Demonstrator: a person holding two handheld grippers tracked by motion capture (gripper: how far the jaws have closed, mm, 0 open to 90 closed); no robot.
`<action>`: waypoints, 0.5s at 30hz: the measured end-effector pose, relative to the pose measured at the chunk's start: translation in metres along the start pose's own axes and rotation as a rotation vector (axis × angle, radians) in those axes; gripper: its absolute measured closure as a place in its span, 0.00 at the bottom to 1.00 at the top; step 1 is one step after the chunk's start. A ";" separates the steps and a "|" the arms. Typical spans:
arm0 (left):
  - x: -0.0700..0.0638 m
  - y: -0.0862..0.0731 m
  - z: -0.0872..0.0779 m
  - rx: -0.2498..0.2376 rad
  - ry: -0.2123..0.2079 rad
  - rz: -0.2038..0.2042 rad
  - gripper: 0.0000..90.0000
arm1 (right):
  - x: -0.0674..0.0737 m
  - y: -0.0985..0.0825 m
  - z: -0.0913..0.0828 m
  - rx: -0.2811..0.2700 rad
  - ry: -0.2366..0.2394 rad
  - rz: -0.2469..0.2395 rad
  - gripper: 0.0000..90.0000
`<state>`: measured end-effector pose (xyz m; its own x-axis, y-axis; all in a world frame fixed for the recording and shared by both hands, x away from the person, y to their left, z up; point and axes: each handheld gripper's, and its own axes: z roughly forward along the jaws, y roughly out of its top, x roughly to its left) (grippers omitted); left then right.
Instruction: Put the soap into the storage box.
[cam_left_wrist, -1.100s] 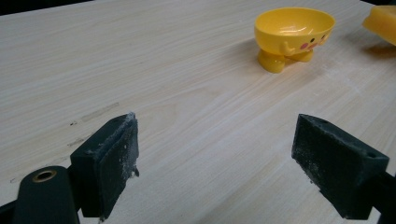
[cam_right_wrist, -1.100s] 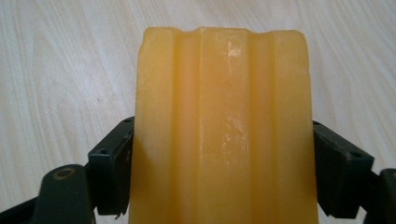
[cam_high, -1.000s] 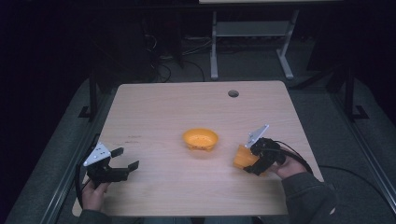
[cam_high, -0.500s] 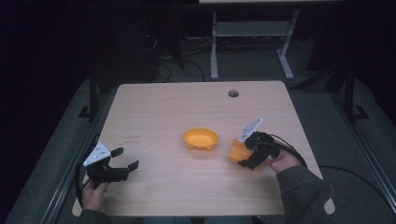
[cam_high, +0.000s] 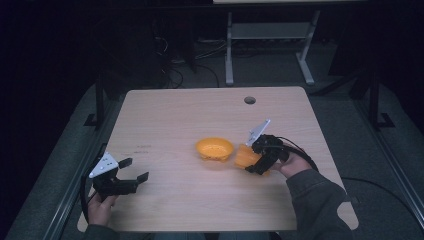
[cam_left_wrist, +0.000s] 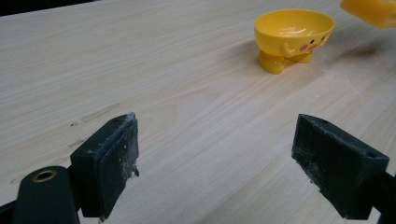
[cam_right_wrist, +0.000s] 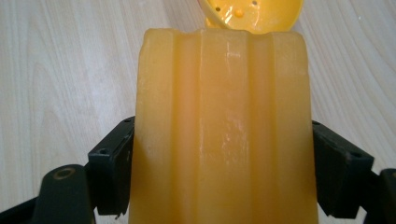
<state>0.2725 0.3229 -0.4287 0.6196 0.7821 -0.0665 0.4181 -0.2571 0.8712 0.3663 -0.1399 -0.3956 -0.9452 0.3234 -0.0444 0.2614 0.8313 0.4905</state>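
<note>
A yellow footed bowl (cam_high: 214, 149) with a cartoon face stands near the middle of the wooden table (cam_high: 175, 115); the left gripper view has this bowl (cam_left_wrist: 293, 36) far ahead on the right. My right gripper (cam_high: 254, 163) is shut on an orange ribbed cup (cam_high: 244, 155), held tilted just right of the bowl. In the right gripper view the cup (cam_right_wrist: 219, 130) sits between both jaws, its far end close to the bowl (cam_right_wrist: 254, 14). My left gripper (cam_high: 134, 170) rests open near the table's front left, its jaws wide apart with nothing between them (cam_left_wrist: 215, 158).
A round cable hole (cam_high: 249, 100) lies near the table's far edge. Beyond the table stand a metal frame (cam_high: 270, 40) and cables on a dark floor. Bare wood stretches between the two grippers.
My right gripper has carried the orange cup leftward, from the right side of the table to right beside the bowl. The left gripper has stayed put.
</note>
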 end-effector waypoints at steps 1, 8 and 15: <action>0.000 0.000 0.000 0.000 0.000 0.001 0.16 | -0.001 0.001 0.001 0.000 0.000 -0.001 0.23; 0.000 0.000 0.000 0.000 -0.001 0.001 0.16 | -0.005 0.006 0.000 0.008 0.001 -0.010 0.23; 0.000 0.000 0.000 -0.002 -0.001 0.001 0.16 | -0.007 0.012 0.001 0.005 0.011 -0.013 0.23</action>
<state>0.2726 0.3231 -0.4286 0.6205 0.7814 -0.0664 0.4162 -0.2564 0.8724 0.3769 -0.1315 -0.3902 -0.9505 0.3078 -0.0411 0.2502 0.8375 0.4857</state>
